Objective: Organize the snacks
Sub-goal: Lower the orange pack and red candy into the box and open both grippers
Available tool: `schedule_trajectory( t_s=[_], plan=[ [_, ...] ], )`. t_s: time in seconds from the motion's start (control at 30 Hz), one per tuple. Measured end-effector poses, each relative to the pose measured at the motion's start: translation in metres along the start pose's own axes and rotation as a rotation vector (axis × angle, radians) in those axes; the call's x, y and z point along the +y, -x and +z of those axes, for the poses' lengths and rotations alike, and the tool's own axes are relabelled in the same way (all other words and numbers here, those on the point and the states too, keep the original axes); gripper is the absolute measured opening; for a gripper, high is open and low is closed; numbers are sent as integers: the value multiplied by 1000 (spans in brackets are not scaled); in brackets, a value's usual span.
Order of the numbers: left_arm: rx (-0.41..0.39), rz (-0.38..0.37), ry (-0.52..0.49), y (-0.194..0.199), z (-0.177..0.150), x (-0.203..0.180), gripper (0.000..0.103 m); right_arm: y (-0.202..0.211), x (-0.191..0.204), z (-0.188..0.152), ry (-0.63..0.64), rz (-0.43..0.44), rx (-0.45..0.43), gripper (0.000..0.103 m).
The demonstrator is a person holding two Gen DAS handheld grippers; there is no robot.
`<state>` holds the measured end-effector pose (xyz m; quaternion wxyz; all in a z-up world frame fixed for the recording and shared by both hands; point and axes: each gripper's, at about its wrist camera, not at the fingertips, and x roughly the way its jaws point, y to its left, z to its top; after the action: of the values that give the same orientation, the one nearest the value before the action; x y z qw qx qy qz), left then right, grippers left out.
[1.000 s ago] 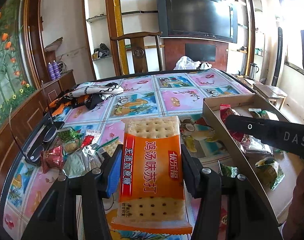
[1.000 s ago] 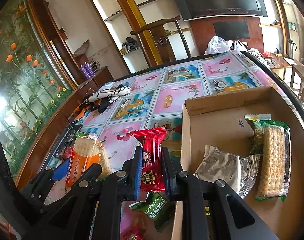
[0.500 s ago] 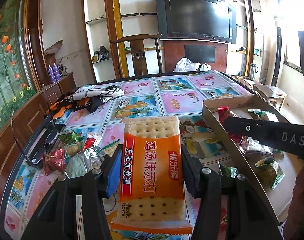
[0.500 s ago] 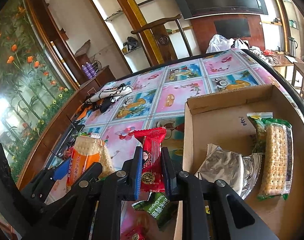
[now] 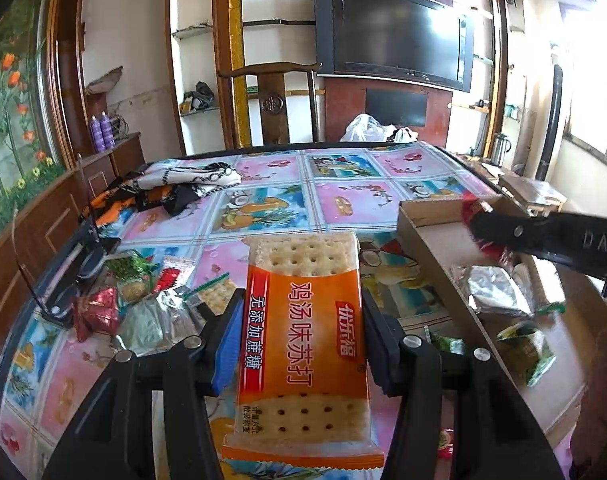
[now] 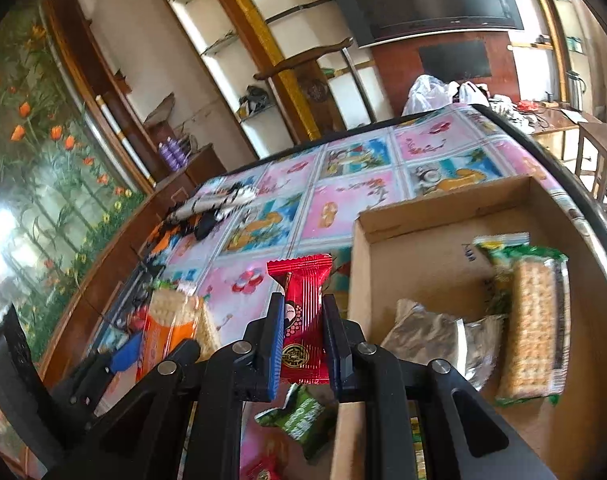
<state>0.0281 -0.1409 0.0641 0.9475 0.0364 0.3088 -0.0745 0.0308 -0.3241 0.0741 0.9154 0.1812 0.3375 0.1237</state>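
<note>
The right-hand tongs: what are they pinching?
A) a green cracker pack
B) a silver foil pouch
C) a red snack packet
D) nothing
C: the right tongs are closed on a red snack packet, while the green cracker pack and silver foil pouch lie in the cardboard box.

We see bare floor in the far half of the box, behind a foil pouch and a green cracker pack that fill its near part. The box wall stands between that floor and the tablecloth, which lies bare across the middle. At the left, a snack heap and crumpled cloth block the way.
</note>
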Motion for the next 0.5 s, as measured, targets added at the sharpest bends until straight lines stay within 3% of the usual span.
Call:
schedule_trajectory(
  t_s=[0.23,0.4,0.5],
  plan=[
    [5,-99,4,2,18,-32,52,25,-49,19,-112,-74,-72,19],
    [85,-281,10,-15,32,-79,52,30,-85,26,-197,-129,-74,19],
    [141,-350,15,-30,33,-103,52,27,-102,30,-233,-140,-61,19]
  ],
)
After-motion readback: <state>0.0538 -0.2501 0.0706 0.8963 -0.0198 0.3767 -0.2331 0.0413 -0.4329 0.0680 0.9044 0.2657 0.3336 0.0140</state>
